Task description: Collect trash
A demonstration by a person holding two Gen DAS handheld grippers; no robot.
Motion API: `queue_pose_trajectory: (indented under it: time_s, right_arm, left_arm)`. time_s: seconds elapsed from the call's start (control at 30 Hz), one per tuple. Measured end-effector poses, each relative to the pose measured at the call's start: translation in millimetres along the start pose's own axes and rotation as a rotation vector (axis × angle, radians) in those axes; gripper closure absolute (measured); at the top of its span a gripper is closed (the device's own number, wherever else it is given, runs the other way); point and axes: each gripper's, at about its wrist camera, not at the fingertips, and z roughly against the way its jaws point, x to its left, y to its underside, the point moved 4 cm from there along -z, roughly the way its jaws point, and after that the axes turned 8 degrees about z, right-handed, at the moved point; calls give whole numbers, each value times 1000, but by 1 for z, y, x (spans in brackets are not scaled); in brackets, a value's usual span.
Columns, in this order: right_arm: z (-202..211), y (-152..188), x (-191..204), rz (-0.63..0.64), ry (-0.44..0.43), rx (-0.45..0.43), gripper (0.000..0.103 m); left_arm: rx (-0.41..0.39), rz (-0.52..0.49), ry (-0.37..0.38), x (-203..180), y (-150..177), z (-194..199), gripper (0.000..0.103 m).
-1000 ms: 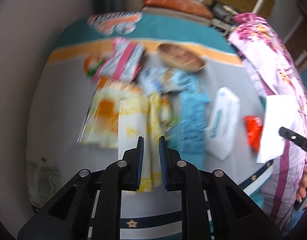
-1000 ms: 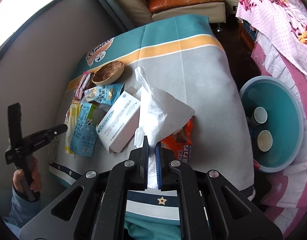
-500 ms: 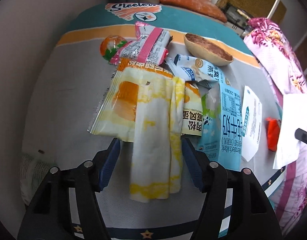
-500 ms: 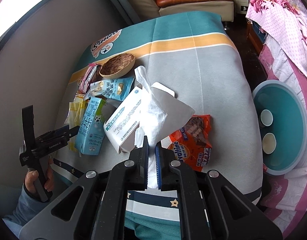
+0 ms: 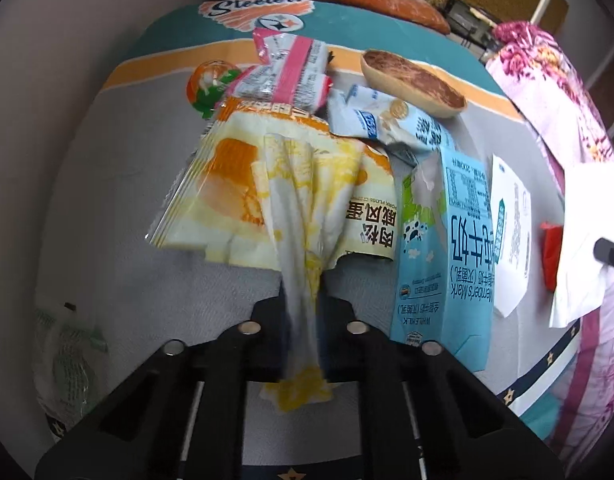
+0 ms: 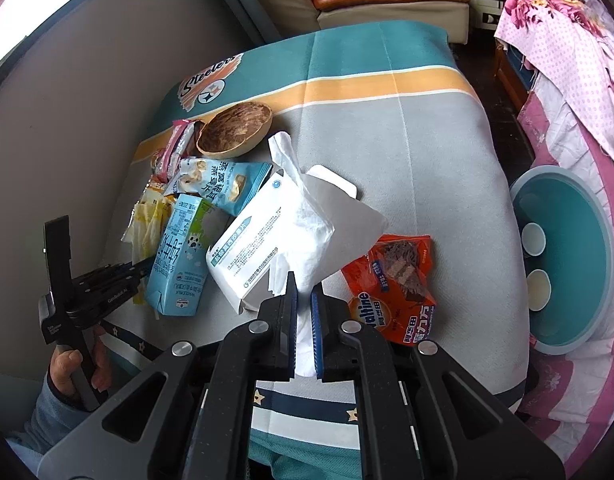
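Observation:
My left gripper [image 5: 303,300] is shut on a yellow-and-white paper napkin [image 5: 299,216] that drapes over a yellow cake wrapper [image 5: 223,188] on the table. My right gripper [image 6: 303,292] is shut on a white tissue [image 6: 303,208] and holds it above a white carton [image 6: 255,240]. A blue milk carton [image 5: 447,248], an orange Ovaltine wrapper [image 6: 399,280], a blue snack bag [image 5: 387,120] and pink wrappers [image 5: 287,72] lie on the table. The left gripper also shows in the right wrist view [image 6: 119,276].
A wooden bowl [image 5: 411,84] sits at the back of the table. A teal basin [image 6: 567,260] holding two paper cups [image 6: 533,238] stands on the floor to the right. A plastic bag [image 5: 67,356] lies at the table's left front. A sofa stands behind.
My left gripper went from shut to open around the yellow napkin, then shut on it. My right gripper, still holding the tissue, shifted a little over the table.

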Motion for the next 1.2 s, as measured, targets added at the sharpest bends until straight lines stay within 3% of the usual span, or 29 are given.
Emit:
queue_pose_trajectory:
  time_s: [0.2, 0.37, 0.6, 0.83, 1.0, 1.2]
  right_arm:
    - [6, 1, -10, -20, 2, -19, 97]
    - [18, -1, -25, -46, -2, -55, 97]
    - [63, -1, -78, -109, 54, -145, 97]
    - [116, 17, -162, -208, 155, -225, 97]
    - [136, 31, -206, -256, 204, -247, 97]
    - [131, 44, -244, -296, 213, -229, 97]
  left_arm:
    - [-64, 50, 58, 5, -7, 41, 93]
    - [-108, -21, 132, -29, -13, 76, 93]
    - [-114, -189, 259, -142, -22, 81, 93]
    - [-42, -329, 373, -268, -15, 55, 93]
    - [1, -438, 403, -351, 3, 37, 93]
    - [77, -487, 399, -409, 20, -3, 93]
